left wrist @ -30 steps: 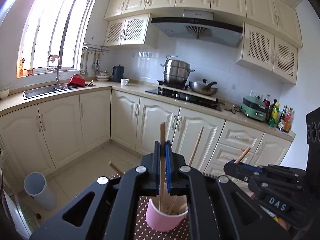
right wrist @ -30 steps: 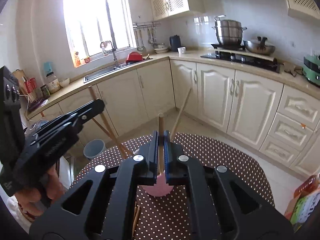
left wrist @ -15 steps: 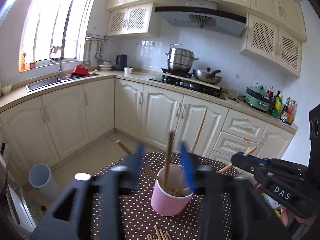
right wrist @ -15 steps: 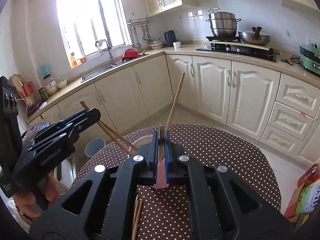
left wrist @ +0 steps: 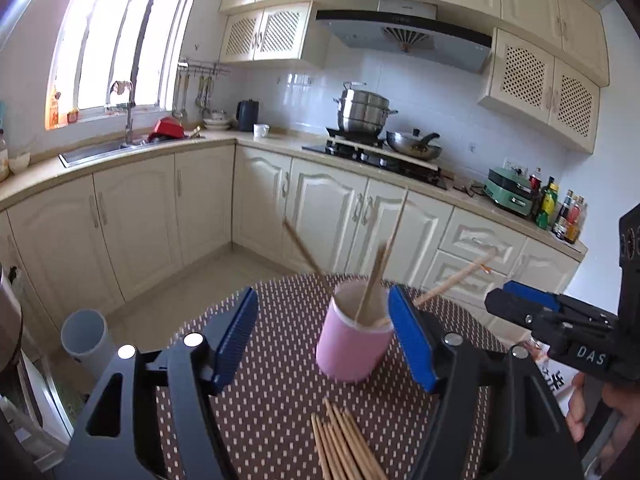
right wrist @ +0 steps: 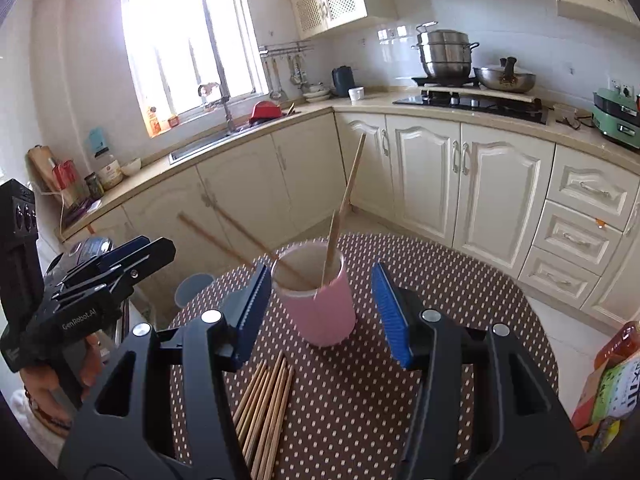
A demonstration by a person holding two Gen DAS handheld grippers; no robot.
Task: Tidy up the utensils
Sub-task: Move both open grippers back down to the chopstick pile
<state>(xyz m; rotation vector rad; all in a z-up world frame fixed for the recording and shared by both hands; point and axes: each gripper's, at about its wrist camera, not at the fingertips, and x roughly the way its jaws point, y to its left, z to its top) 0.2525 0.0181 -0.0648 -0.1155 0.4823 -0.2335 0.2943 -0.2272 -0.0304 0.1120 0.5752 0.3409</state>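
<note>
A pink cup (left wrist: 353, 344) (right wrist: 316, 304) stands on the round brown dotted table (left wrist: 280, 400) (right wrist: 460, 280) and holds several wooden chopsticks (left wrist: 374, 280) (right wrist: 344, 208) that lean outward. A bundle of loose chopsticks (left wrist: 344, 448) (right wrist: 264, 412) lies flat on the table in front of the cup. My left gripper (left wrist: 324, 340) is open and empty, its blue pads either side of the cup. My right gripper (right wrist: 320, 312) is also open and empty, with the cup between its fingers. Each gripper shows at the edge of the other's view.
Cream kitchen cabinets (left wrist: 328, 216) and a counter with a stove and pots (left wrist: 364, 116) run behind the table. A grey bin (left wrist: 84, 340) stands on the floor at the left. Packaged goods (right wrist: 608, 384) sit at the table's right edge.
Both grippers were shut on a chopstick held upright over the cup. Both have opened and drawn back, and the chopsticks now stand in the cup.
</note>
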